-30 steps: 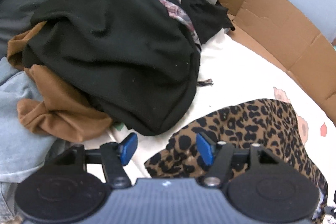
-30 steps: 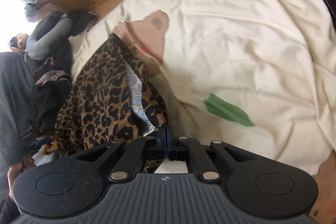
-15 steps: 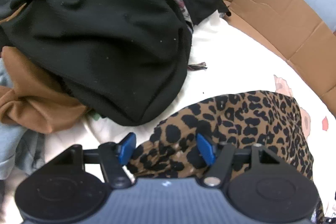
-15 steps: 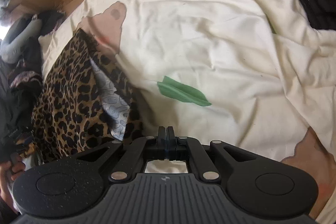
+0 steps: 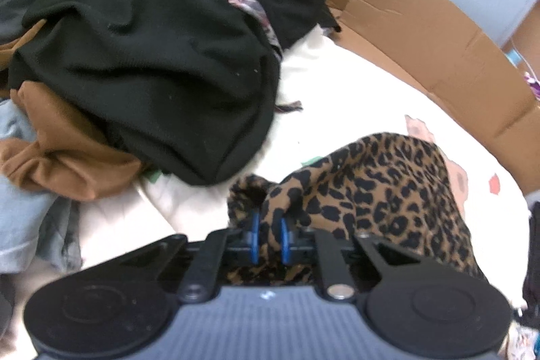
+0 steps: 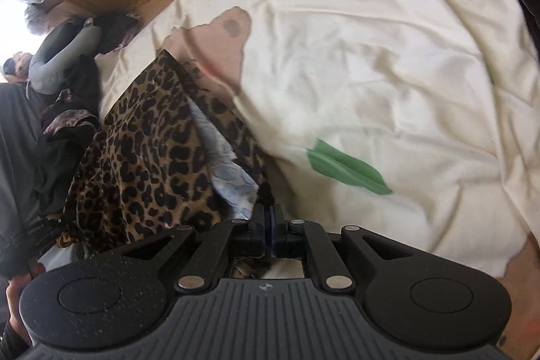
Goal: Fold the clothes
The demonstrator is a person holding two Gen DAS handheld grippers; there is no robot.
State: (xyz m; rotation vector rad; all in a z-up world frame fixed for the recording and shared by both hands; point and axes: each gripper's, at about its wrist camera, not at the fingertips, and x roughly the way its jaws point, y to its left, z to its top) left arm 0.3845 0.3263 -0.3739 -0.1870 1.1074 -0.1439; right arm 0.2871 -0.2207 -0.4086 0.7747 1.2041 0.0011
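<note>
Your left gripper point(image 5: 269, 237) pinches a bunched corner of the leopard-print garment point(image 5: 381, 191); your right gripper point(image 6: 269, 226) has its jaws pressed together at the garment's near edge, where a pale lining shows, and seems to nip it, though the contact is partly hidden. The garment lies rumpled and half lifted on the cream sheet point(image 6: 388, 73), not yet squared into a neat fold, so its folding is left. Further off, a heap of black garment point(image 5: 152, 63), brown cloth point(image 5: 67, 157) and others sits loose beside the cardboard point(image 5: 422, 22), all apparently unfolded
</note>
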